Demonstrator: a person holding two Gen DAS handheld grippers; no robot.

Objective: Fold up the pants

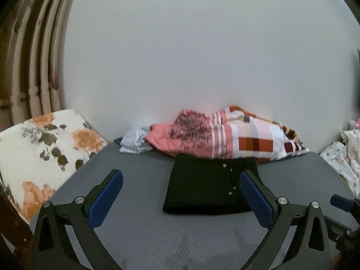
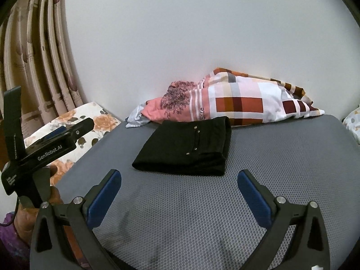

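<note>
The black pants [image 1: 202, 186] lie folded into a compact rectangle on the grey mesh mat [image 1: 139, 231], their metal buttons facing up. My left gripper [image 1: 180, 173] hovers just in front of them, open wide, with nothing pressed between its blue pads. My right gripper [image 2: 178, 172] is open just as wide at the near edge of the pants [image 2: 184, 148], without touching them. In the right wrist view the left gripper [image 2: 76, 127] shows from the side at the far left, held by a hand [image 2: 54, 193].
A heap of pink and checked bedding [image 1: 229, 135] lies against the white wall right behind the pants. A floral cushion [image 1: 45, 148] and a curtain [image 1: 33, 56] stand at the left. Dotted cloth [image 1: 344, 157] lies at the right edge of the mat.
</note>
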